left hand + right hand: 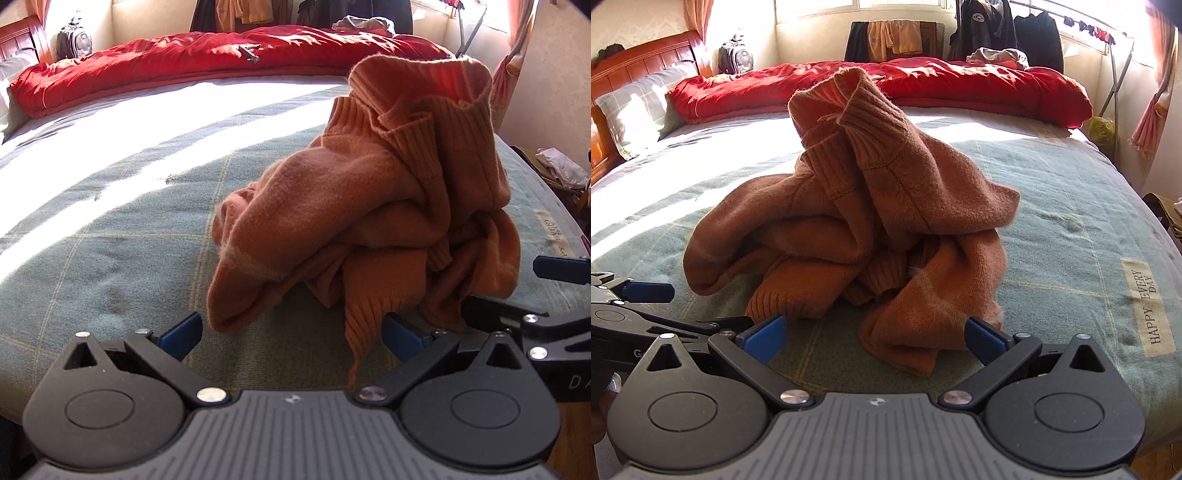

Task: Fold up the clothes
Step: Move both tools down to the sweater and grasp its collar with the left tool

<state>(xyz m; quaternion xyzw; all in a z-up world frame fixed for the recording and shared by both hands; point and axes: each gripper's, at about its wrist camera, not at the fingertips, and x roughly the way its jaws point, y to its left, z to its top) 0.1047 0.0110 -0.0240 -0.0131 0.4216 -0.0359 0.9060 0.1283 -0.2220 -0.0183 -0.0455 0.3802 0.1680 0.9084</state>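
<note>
On the bed (1071, 206), mid-mattress, your orange sweater (857, 221) sits in a crumpled heap w/ its ribbed collar standing up on top. Both grippers are low at the near edge, pointed at it. Left gripper (291, 336): jaws spread wide, nothing btwn them but a ribbed hem hanging down just inside the right finger; the left blue pad (183, 334) is just beside a rolled sleeve end. Right gripper (875, 338): jaws also wide apart and empty, a folded sleeve lump lying btwn the pads, right pad touching or nearly touching the knit — can't tell which. Each gripper shows at the edge of the other's view, so they're close side by side.

Around it: green plaid sheet w/ a "HAPPY EVERY DAY" label (1148, 306) to the right of the heap. Red quilt (923, 88) bunched along the far side, well apart from the sweater. Pillow (635, 110) and wooden headboard (639, 62) far left. Backpack (735, 55) against the far wall, dark jackets (997, 29) on a clothes rack by the window, curtain (1156, 107) at right. Strong sun stripes wash out the far half of the sheet.
</note>
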